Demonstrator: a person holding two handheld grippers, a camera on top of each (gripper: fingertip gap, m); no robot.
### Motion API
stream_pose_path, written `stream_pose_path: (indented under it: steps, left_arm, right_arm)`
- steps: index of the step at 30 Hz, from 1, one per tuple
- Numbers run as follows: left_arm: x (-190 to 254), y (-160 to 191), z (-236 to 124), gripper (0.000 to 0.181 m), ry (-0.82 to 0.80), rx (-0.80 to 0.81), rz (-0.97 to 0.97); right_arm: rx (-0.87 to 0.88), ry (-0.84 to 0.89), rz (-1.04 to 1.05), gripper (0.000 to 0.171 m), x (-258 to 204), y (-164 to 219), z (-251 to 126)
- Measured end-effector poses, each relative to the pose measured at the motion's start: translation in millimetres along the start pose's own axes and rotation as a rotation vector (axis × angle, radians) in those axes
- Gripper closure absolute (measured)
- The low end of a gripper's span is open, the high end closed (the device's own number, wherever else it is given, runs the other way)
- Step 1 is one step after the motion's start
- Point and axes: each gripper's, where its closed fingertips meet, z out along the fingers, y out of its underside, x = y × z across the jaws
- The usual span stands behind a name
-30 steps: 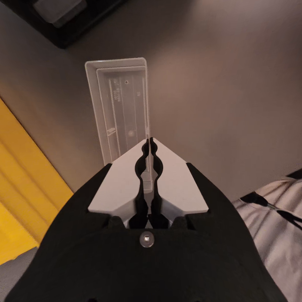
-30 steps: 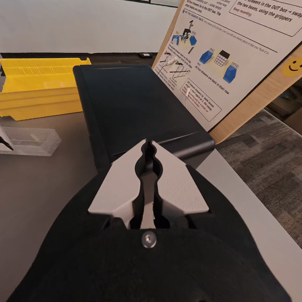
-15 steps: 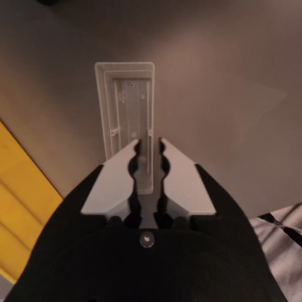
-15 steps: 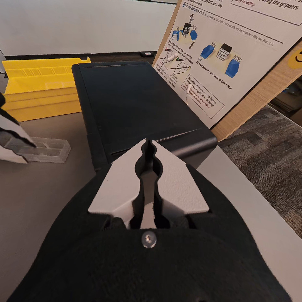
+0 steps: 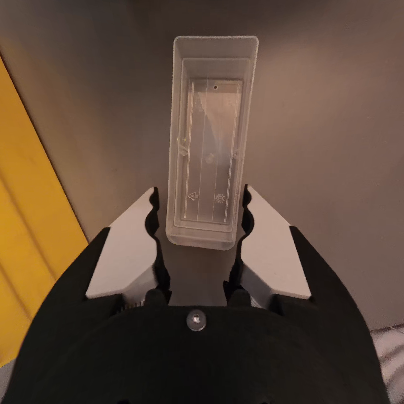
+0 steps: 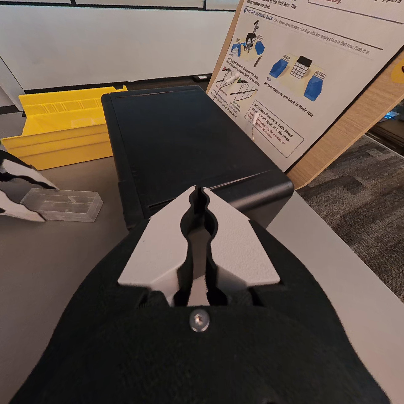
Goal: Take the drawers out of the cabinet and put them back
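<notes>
A clear plastic drawer (image 5: 209, 140) lies open side up on the grey table. My left gripper (image 5: 200, 190) is open, its jaws on either side of the drawer's near end without touching it. The drawer also shows in the right wrist view (image 6: 65, 204) with the left gripper's fingers (image 6: 19, 196) around its left end. The black cabinet (image 6: 185, 140) stands to the right of the drawer; I see its top. My right gripper (image 6: 199, 188) is shut and empty, its tips just above the cabinet's near top edge.
A yellow bin (image 6: 63, 124) stands behind the drawer, left of the cabinet; its side shows in the left wrist view (image 5: 26, 185). A wooden board with an instruction sheet (image 6: 306, 72) leans right of the cabinet. The table edge (image 6: 341, 251) and carpet lie at right. The left gripper's tips are roughly 40 cm from the right gripper's.
My left gripper let go of the drawer's side wall, opened wide and now straddles the drawer's near end. My right gripper stayed shut and came slightly closer to the cabinet top.
</notes>
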Motion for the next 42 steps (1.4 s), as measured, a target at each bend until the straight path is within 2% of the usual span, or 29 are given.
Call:
stream_pose_path:
  steps: [2, 4, 11, 21, 30, 42]
  left_arm:
    - [2.6, -2.4, 1.8, 0.118, 0.004, -0.018, 0.018]
    - [4.0, -6.1, 2.1, 0.12, -0.005, -0.039, 0.013]
    - [12.5, -46.2, -13.5, 0.122, 0.037, 0.009, -0.106]
    - [-3.0, -105.6, -46.8, 0.123, -0.059, 0.143, -0.143]
    - [-16.4, -123.6, -42.1, 0.123, -0.098, 0.26, -0.197]
    - [-25.9, -131.0, -41.4, 0.124, -0.107, 0.329, -0.209]
  right_arm:
    - [0.003, -0.004, 0.005, 0.171, 0.0, -0.1, 0.0]
    - [0.005, -0.009, 0.009, 0.171, 0.1, -0.1, 0.0]
    - [0.006, -0.008, 0.01, 0.171, 0.2, -0.1, 0.0]
    - [0.013, -0.021, 0.025, 0.171, 0.4, -0.3, 0.0]
    - [0.019, -0.03, 0.033, 0.171, 0.3, -0.4, 0.1]
    - [0.02, -0.032, 0.036, 0.171, 0.3, -0.3, 0.1]
